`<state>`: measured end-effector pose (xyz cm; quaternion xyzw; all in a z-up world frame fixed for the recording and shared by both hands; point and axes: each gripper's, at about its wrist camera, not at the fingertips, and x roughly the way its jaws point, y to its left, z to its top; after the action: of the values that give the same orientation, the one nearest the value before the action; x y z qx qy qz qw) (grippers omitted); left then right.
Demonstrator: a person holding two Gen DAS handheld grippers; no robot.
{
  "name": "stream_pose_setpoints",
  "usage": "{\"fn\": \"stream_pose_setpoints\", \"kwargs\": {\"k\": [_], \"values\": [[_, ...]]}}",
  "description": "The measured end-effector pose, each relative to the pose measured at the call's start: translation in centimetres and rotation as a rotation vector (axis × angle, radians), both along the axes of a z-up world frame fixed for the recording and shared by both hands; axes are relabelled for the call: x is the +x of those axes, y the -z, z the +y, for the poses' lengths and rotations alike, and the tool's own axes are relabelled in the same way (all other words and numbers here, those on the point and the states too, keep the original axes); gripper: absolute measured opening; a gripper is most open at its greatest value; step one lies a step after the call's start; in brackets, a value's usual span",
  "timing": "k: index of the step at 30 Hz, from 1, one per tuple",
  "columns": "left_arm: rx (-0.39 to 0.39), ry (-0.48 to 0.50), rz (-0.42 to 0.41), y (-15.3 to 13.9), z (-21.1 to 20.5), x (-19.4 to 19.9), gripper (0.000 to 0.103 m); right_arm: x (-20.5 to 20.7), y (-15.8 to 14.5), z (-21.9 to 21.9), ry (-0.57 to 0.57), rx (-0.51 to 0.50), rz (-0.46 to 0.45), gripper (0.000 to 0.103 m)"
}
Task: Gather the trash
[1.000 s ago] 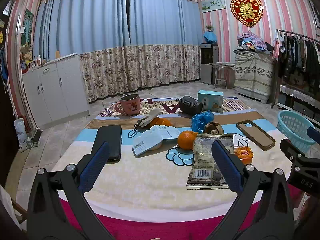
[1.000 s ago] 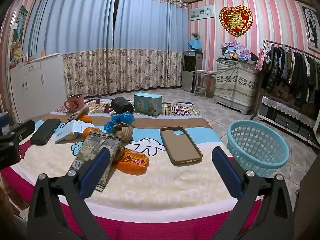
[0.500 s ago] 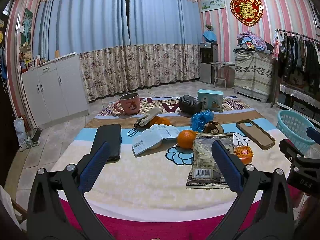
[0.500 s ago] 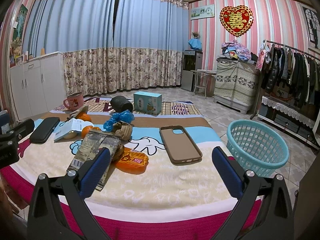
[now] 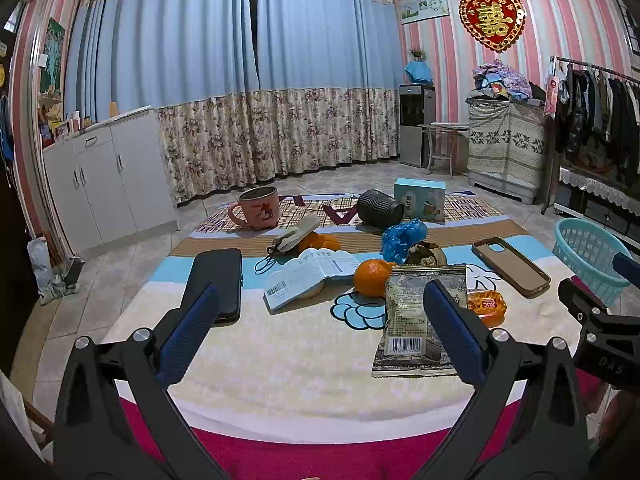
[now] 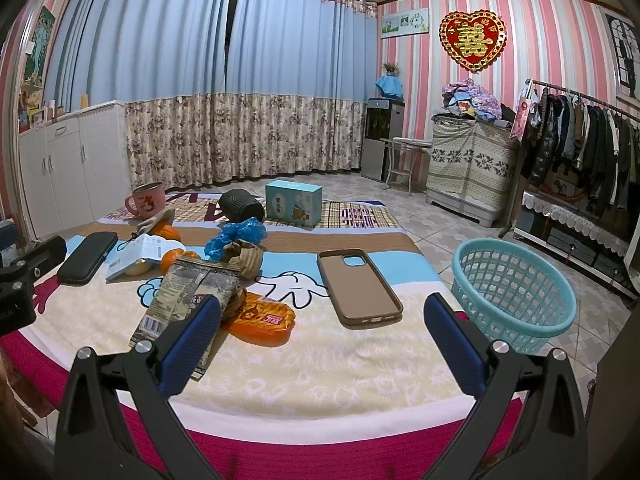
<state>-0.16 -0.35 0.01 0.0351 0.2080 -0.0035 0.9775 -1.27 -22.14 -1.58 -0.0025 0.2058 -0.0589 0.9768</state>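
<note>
On the table lie a grey-green snack bag (image 5: 416, 312) (image 6: 188, 292), an orange wrapper (image 5: 486, 305) (image 6: 262, 316), a crumpled blue plastic bag (image 5: 403, 234) (image 6: 236, 234) and a brown paper wad (image 5: 425, 254) (image 6: 244, 256). A turquoise basket (image 6: 514, 300) (image 5: 588, 254) stands on the floor to the table's right. My left gripper (image 5: 320, 336) hangs open over the table's near edge, left of the snack bag. Open and holding nothing, my right gripper (image 6: 320, 344) hovers over the near edge between the orange wrapper and the basket.
Also on the table (image 5: 280, 360): a black case (image 5: 218, 280), an open booklet (image 5: 308, 276), oranges (image 5: 372, 278), a brown phone case (image 6: 358, 286), a pink mug (image 5: 256, 210), a black speaker (image 5: 380, 210), a teal box (image 5: 419, 200). White cabinets (image 5: 108, 184) stand left, a clothes rack (image 6: 580, 140) right.
The right gripper has drifted slightly left and forward over the table. The left gripper is nearly still. Nothing was grasped.
</note>
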Motion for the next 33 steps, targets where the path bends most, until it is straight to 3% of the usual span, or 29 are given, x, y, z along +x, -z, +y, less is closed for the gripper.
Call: {"fn": "stream_pose_setpoints", "kwargs": {"k": [33], "values": [[0.003, 0.001, -0.002, 0.00, -0.06, -0.03, 0.098, -0.13, 0.20, -0.22, 0.001, -0.004, 0.001, 0.099]]}}
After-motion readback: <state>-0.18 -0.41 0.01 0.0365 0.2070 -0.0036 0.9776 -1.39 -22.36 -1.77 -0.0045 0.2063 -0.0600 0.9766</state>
